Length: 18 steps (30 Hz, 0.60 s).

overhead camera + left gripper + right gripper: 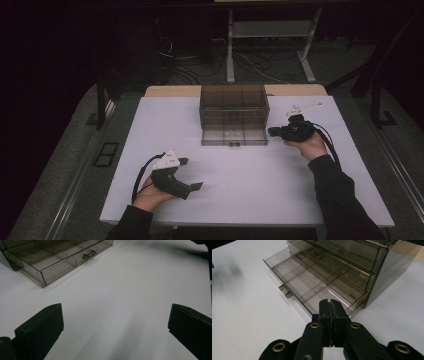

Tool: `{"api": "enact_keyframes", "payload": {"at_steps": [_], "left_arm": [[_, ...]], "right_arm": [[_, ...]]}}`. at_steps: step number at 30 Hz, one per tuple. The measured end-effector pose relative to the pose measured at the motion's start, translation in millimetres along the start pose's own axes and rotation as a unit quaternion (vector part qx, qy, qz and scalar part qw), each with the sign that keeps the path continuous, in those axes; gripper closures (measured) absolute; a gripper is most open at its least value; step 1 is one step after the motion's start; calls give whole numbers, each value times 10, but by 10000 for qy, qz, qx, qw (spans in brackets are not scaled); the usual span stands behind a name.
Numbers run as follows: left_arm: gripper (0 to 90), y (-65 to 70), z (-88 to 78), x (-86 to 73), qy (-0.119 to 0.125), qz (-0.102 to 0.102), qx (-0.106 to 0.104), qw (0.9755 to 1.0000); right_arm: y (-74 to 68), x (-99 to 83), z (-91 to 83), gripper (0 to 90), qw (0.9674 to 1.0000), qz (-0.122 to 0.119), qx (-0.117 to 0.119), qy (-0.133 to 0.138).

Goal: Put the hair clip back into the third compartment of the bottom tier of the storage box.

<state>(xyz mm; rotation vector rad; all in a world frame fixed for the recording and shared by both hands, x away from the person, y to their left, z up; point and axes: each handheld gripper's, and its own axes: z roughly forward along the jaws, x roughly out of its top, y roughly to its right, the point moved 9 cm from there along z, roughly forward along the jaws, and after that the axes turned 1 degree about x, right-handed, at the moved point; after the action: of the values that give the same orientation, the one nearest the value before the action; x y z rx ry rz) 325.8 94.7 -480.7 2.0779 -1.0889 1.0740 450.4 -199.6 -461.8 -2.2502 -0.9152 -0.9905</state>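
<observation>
While my right gripper (329, 306), jaws shut on nothing, sits beside the open bottom drawer (294, 277) near the table's (240, 195) far edge, my left gripper (192, 175) rests wide open.

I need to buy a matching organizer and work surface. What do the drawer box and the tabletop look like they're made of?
The drawer box looks like smoke-tinted clear plastic with a glossy finish: you see the dividers and table through its walls, and light glints on the edges. The tabletop looks like a smooth matte white board, probably laminate; its glare is soft and it shows no grain.
</observation>
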Motion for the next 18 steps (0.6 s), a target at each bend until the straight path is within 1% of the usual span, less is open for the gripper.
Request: {"api": "enact_keyframes", "payload": {"at_steps": [4, 11, 18], "left_arm": [[0, -1, -4, 4, 23, -59, -9, 10000], [0, -2, -10, 8, 36, -60, -26, 10000], [0, 0, -17, 17, 60, -77, -24, 9999]], "right_arm": [[-34, 22, 65, 872, 10000, 25, 47, 1], [-66, 43, 195, 872, 9999, 22, 123, -59], [-89, 113, 262, 872, 9999, 18, 146, 0]]}}
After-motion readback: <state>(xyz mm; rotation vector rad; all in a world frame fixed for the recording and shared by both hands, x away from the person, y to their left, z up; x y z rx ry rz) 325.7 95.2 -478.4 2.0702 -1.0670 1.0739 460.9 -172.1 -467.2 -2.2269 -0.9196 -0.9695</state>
